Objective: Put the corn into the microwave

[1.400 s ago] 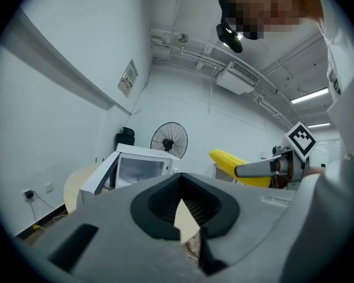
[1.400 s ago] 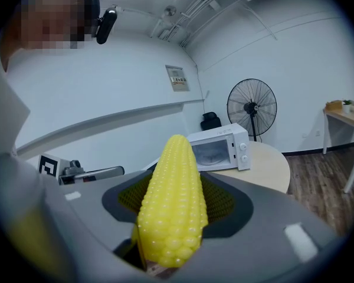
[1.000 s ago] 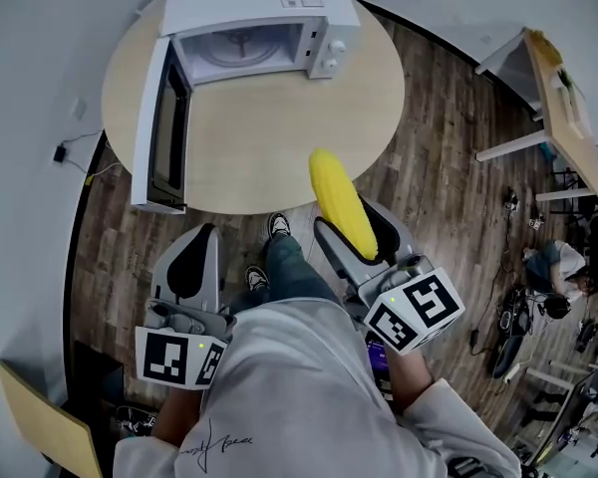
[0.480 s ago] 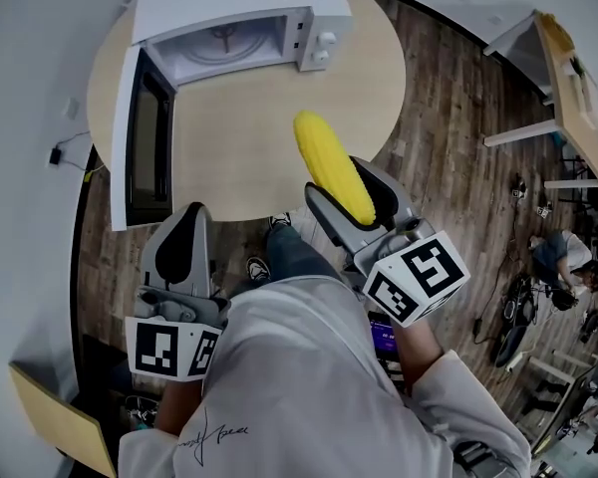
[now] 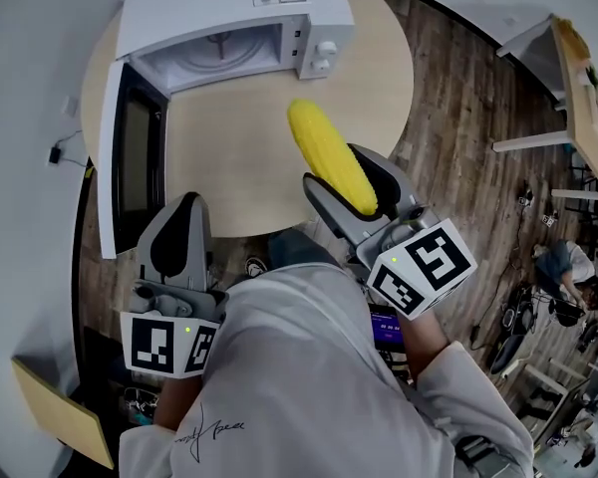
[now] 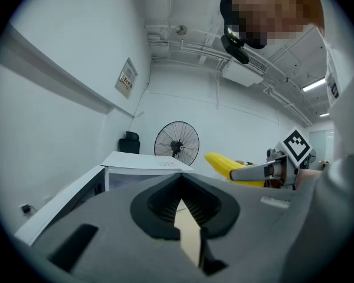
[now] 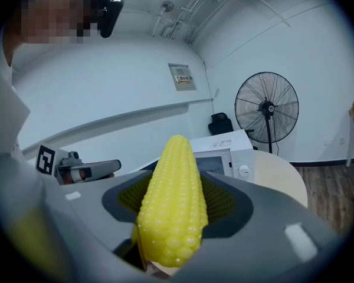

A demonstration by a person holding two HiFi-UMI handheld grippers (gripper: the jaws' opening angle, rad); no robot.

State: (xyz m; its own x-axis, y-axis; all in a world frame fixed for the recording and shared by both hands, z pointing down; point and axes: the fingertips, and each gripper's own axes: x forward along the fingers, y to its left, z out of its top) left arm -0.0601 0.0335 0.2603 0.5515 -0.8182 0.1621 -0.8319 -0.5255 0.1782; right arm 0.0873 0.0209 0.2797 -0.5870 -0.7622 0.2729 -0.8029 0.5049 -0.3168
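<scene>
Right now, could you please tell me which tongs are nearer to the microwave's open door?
Left. In the head view, the left tongs sit just right of the open door, near its free end. The right tongs, gripping the corn, are well off to its right.

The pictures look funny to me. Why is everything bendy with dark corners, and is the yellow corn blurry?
Head view: a wide lens curves the wooden floor around the table; the corn looks sharp. Right gripper view: dark rounded corners, corn kernels crisp up close. Left gripper view: same dark corners, a bright ceiling light at right.
</scene>
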